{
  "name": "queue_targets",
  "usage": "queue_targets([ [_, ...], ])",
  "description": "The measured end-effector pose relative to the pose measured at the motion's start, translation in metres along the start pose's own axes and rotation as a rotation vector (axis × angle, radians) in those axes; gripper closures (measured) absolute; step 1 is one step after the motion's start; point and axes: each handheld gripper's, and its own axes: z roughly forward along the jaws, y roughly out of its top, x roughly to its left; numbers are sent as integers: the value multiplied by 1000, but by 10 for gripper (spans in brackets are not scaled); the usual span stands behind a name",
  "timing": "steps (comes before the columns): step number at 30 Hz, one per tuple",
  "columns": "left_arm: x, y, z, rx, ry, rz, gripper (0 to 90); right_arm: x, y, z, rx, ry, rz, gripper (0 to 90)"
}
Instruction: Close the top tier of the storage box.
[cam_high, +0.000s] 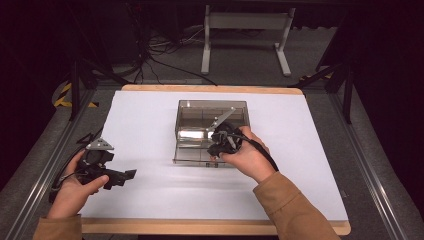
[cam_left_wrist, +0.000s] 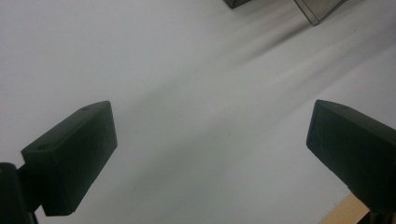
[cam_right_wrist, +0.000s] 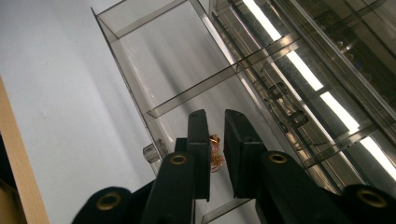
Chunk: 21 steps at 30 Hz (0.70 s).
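Observation:
A smoky clear acrylic drawer box stands mid-table with its lower drawer pulled out toward me. My right gripper points down into that drawer. In the right gripper view its jaws are almost together over a divided compartment of the drawer, pinching a small copper-coloured chain-like piece. My left gripper rests low at the table's left, away from the box. In its own view the left gripper stands wide open over bare white tabletop with nothing between the fingers.
The white sheet covers the wooden table, whose front edge runs along the bottom. A corner of the box shows far off in the left gripper view. Cables and a table frame lie on the floor behind.

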Motion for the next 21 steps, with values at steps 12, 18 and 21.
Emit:
queue_targets([
  [12,-1,5,5,-1,-9,7,24,9,-7,-21,-49,42,-29,900],
  [18,-2,7,5,0,-8,11,24,16,-12,-31,-55,56,-52,900],
  [21,-2,7,5,4,-12,9,24,19,-15,-34,-46,66,-62,900],
])
